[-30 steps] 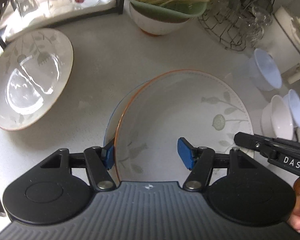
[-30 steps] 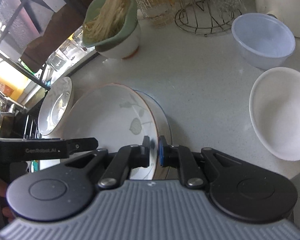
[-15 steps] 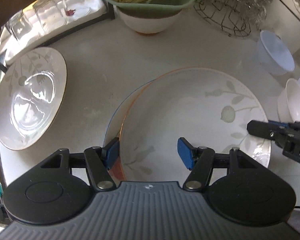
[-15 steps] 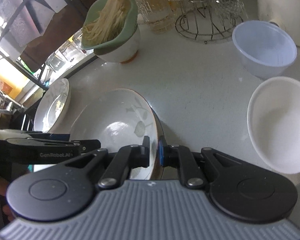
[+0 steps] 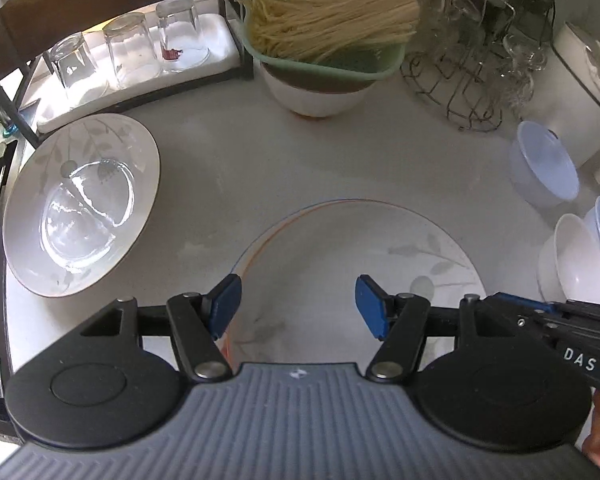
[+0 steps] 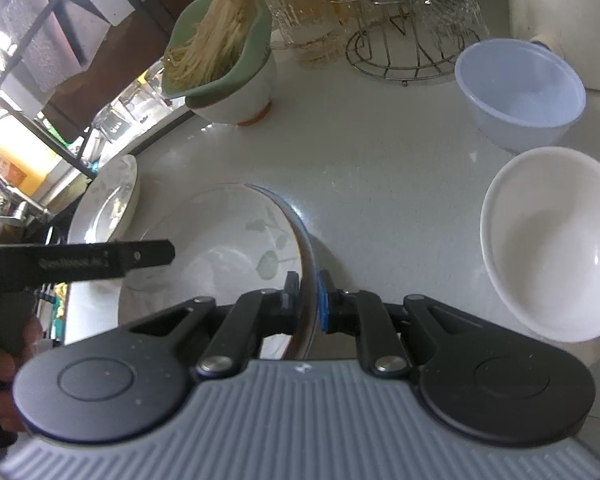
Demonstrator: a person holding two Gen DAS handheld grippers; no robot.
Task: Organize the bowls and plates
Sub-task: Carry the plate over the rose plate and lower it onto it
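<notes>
- White speckled kitchen counter [image 5: 284, 168]: the right gripper [image 6: 309, 300] stays clenched on the rim of a leaf-patterned white plate [image 6: 220, 248], lowered within the last second from steeply tilted to almost flat over a blue-rimmed plate [image 6: 296, 216].
- Left gripper [image 5: 296, 304], released, straddles the near rim.
- At ten o'clock, a matching leaf plate [image 5: 80, 204] waits; stacking appears nearly done.

left wrist: close, steeply down over leaf plate [image 5: 352, 264] | right wrist: close, from its right | shared: plate, counter [image 6: 380, 152]
</notes>
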